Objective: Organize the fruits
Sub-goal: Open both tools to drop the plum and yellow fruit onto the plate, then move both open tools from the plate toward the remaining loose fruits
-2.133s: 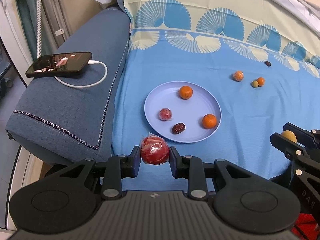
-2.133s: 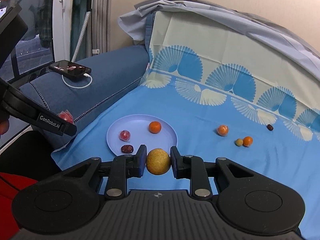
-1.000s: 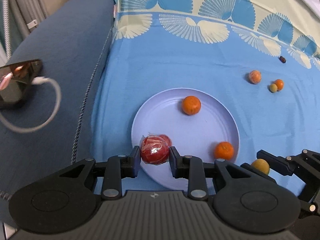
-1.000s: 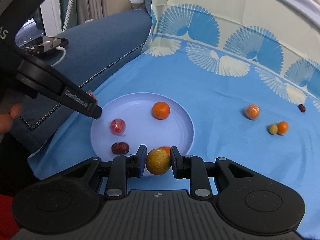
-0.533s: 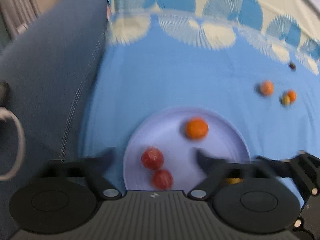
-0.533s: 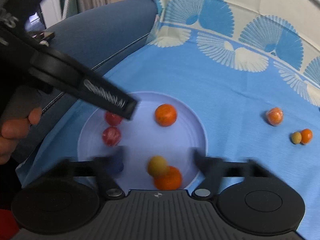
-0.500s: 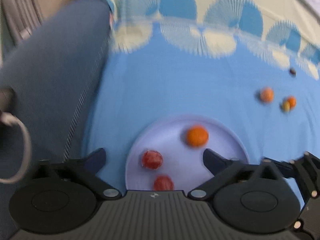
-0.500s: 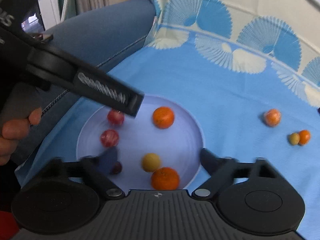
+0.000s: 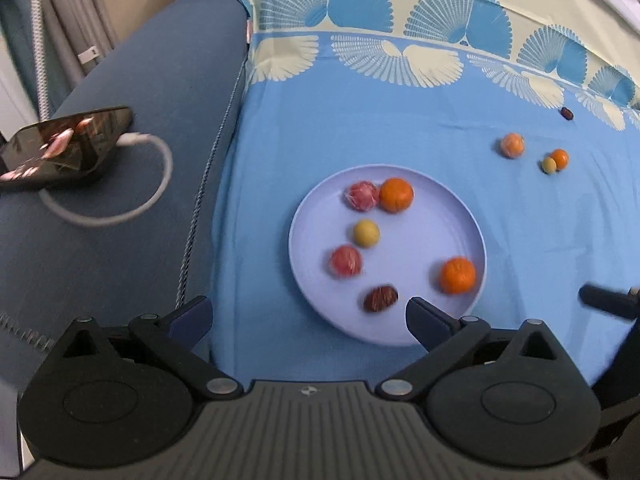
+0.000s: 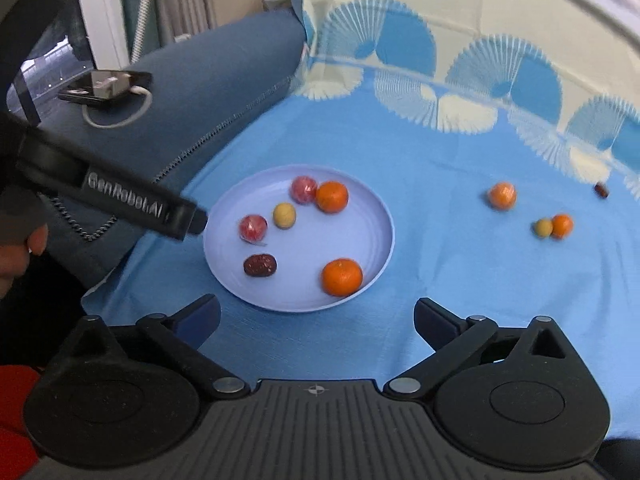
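Plate (image 9: 476,240) near bed's (image 9: 400,120) left edge: six fruits; open sheet rightward. Left tongs (image 9: 308,316) wide open, empty; right tongs (image 10: 316,316) opening wide, empty

Left tool (image 9: 307,318) spread wide and empty, right tool (image 10: 317,318) opening, nothing between its jaws

You work over a blue bedsheet (image 9: 360,128) with a cream, fan-patterned border. Left of the sheet runs a denim-blue cushion (image 9: 160,100); on it lies a phone (image 9: 64,144) with a white cable (image 9: 152,200). Beyond the cushion hang grey curtains (image 9: 68,20).
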